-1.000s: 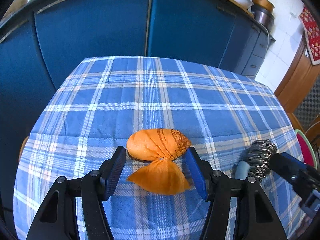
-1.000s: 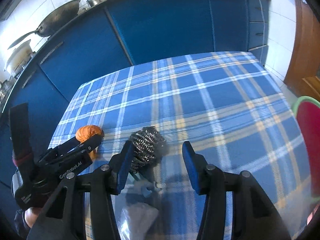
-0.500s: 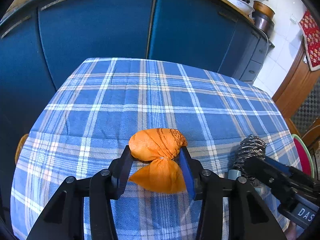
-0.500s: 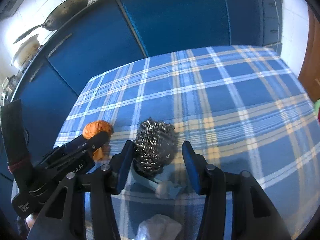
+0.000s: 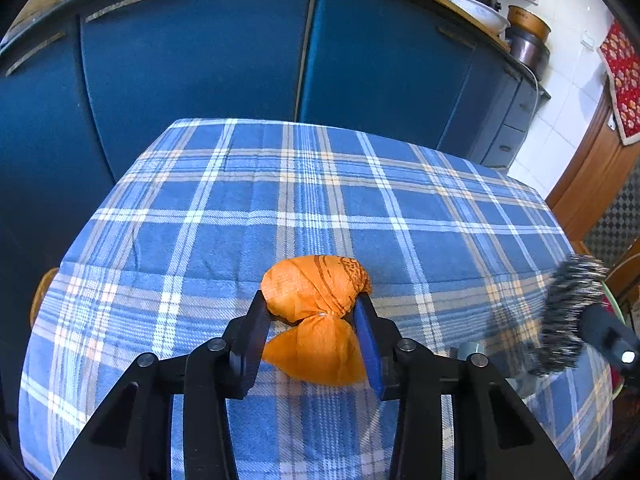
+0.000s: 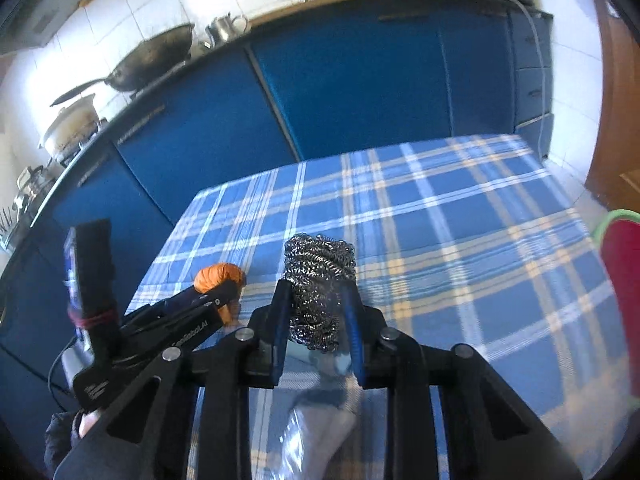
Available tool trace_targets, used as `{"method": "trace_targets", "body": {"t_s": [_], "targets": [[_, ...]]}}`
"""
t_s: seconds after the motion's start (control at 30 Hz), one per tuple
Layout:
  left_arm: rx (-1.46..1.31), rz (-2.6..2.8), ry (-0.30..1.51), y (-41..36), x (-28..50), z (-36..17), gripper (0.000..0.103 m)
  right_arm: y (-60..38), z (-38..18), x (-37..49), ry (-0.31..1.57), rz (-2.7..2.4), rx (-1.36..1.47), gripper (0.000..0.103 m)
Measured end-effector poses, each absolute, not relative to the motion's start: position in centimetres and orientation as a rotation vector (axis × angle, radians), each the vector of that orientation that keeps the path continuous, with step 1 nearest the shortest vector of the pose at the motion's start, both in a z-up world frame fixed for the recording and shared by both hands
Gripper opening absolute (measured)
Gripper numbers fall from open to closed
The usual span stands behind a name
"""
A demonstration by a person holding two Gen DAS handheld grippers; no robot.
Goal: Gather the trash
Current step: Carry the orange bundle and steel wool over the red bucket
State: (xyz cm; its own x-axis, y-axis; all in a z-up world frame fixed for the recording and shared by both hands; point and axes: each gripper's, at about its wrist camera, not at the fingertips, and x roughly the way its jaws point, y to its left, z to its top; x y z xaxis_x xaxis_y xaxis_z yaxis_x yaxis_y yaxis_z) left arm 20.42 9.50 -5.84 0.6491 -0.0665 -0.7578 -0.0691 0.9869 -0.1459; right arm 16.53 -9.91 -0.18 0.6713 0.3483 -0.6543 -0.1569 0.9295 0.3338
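An orange twisted wrapper bundle (image 5: 316,292) lies on the blue plaid tablecloth (image 5: 360,200). My left gripper (image 5: 310,314) has its jaws closing on it, and both pads press its sides. The bundle (image 6: 218,276) also shows in the right wrist view, behind the left gripper's fingers (image 6: 216,300). A steel wool scourer (image 6: 320,268) sits between the pads of my right gripper (image 6: 316,304), whose jaws are closing and squeezing it; it hangs above the cloth. In the left wrist view the scourer (image 5: 568,312) appears blurred at the far right.
Blue cabinets (image 5: 200,80) stand close behind the table, with a wok (image 6: 152,60) and pots on the counter. Crumpled clear plastic (image 6: 320,432) and a small pale blue piece (image 5: 468,348) lie on the cloth under the right gripper. A red, green-rimmed seat (image 6: 620,280) is at the right.
Both pairs of jaws have closed inward, the left onto the orange bundle, the right onto the scourer. The right gripper has risen, carrying the scourer off the cloth.
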Motion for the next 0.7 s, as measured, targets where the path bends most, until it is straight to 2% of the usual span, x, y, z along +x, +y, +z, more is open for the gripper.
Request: {"method": "trace_targets", "body": {"t_s": [0.27, 0.7], "targets": [[-0.174, -0.023, 0.832, 8.9, 19.2, -3.9, 0.040, -13.5, 2.0, 12.8, 0.727, 0.228, 0.291, 0.028], [-0.134, -0.170, 0.754, 3.3, 15.1, 1.6, 0.040, -19.2, 2.9, 7.9, 0.679, 0.136, 0.365, 0.028]]}}
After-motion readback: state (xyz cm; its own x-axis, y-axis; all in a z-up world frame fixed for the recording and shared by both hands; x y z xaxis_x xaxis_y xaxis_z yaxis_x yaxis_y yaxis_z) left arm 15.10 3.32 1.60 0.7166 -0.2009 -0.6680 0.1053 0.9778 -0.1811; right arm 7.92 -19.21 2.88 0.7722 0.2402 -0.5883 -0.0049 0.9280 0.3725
